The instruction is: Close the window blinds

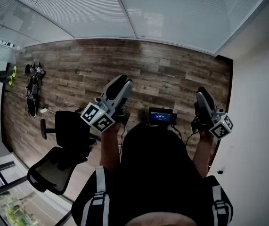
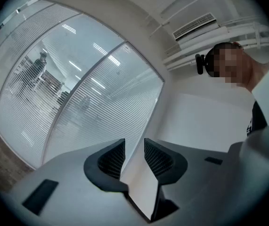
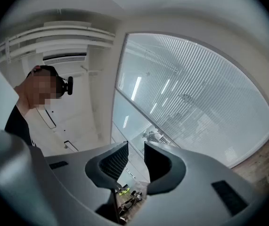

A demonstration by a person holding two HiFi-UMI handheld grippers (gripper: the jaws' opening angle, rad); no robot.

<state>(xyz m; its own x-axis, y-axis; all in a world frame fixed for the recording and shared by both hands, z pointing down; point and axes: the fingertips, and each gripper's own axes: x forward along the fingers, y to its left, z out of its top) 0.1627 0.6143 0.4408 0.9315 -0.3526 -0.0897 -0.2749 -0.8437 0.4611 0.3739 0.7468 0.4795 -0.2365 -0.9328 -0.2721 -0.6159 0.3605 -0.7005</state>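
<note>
White slatted blinds [image 1: 181, 13] cover the glass wall along the top of the head view, slats turned flat. They also fill the left of the left gripper view [image 2: 106, 102] and the right of the right gripper view [image 3: 200, 102]. My left gripper [image 1: 120, 81] is held low by my body, well short of the blinds; its jaws [image 2: 134, 147] stand a narrow gap apart with nothing between them. My right gripper [image 1: 202, 95] is likewise close to my body, its jaws [image 3: 135, 152] slightly apart and empty. No cord or wand is visible.
A black office chair [image 1: 61, 149] stands at my lower left. Bags and gear [image 1: 33, 86] lie on the wooden floor [image 1: 172, 74] at far left. A small device with a lit screen [image 1: 161, 115] is in front of me. A white wall [image 1: 261, 102] borders the right.
</note>
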